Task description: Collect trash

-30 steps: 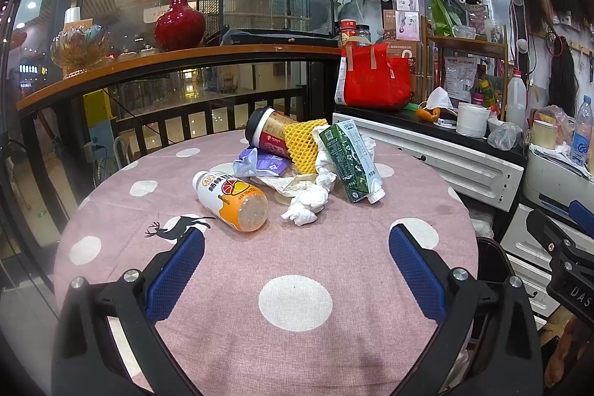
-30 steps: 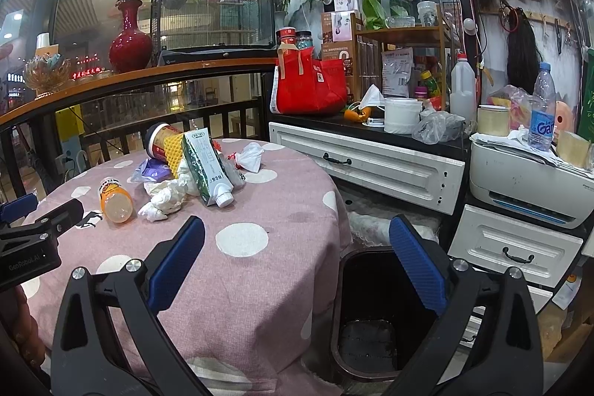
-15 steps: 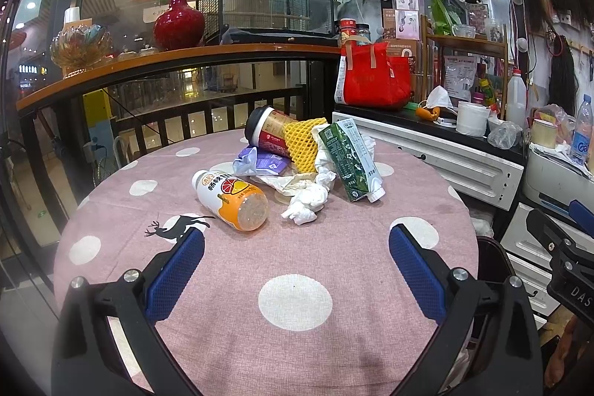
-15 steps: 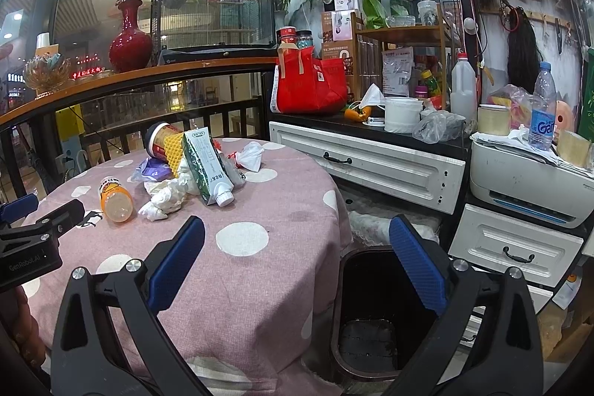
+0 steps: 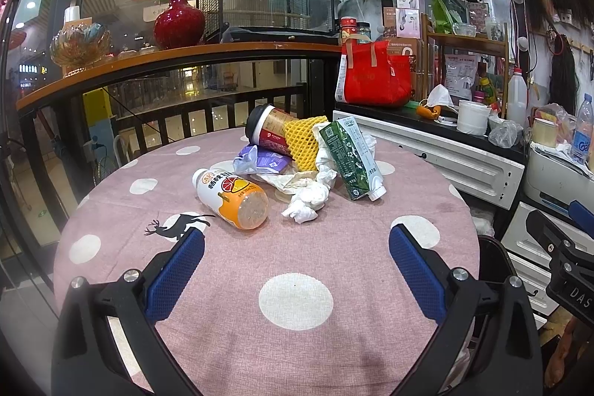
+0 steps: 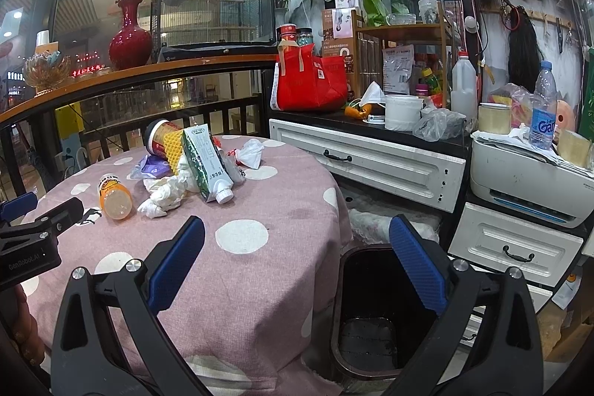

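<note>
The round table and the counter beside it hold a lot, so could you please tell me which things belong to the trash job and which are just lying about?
For the job:
orange juice bottle
crumpled tissue
green carton
yellow foam net
paper cup
purple wrapper
black bin

Lying about:
red bag
red vase
printer
water bottle

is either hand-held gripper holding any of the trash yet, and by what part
Nothing is held. The left hand-held gripper and right hand-held gripper are both open and empty; the orange bottle lies untouched on the table.
</note>
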### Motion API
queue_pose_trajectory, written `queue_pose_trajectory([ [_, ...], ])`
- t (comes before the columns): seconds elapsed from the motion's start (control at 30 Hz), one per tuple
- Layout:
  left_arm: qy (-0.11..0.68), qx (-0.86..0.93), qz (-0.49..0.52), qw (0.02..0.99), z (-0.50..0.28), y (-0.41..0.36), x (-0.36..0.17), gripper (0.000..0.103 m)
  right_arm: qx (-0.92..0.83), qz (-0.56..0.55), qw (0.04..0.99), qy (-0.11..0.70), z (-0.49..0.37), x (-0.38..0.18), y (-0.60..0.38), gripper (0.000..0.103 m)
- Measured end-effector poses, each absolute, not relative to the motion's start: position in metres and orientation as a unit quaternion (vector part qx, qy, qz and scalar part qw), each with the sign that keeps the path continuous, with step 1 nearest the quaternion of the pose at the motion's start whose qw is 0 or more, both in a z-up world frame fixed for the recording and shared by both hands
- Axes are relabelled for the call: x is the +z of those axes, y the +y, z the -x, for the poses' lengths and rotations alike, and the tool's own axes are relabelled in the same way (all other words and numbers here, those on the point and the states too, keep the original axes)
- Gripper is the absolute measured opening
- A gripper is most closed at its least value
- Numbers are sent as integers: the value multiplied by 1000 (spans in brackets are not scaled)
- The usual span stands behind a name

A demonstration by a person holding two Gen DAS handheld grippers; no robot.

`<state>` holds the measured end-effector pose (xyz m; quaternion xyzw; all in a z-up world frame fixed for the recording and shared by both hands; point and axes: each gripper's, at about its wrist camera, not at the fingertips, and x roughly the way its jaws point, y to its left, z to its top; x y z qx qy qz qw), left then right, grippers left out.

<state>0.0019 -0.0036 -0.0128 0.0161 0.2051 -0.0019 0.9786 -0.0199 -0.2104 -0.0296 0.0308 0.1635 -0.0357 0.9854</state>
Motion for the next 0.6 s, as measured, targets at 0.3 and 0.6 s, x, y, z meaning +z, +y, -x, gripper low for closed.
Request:
queue_pose_trajectory([
  [0.3,221,12,-12,975,-10,4,-19,98,-30,-26,982,182,14,-34,-210,98],
  [0.6,268,39,-9,963,-32,19,-23,98,21,3,967,254,-19,-37,-199,98],
])
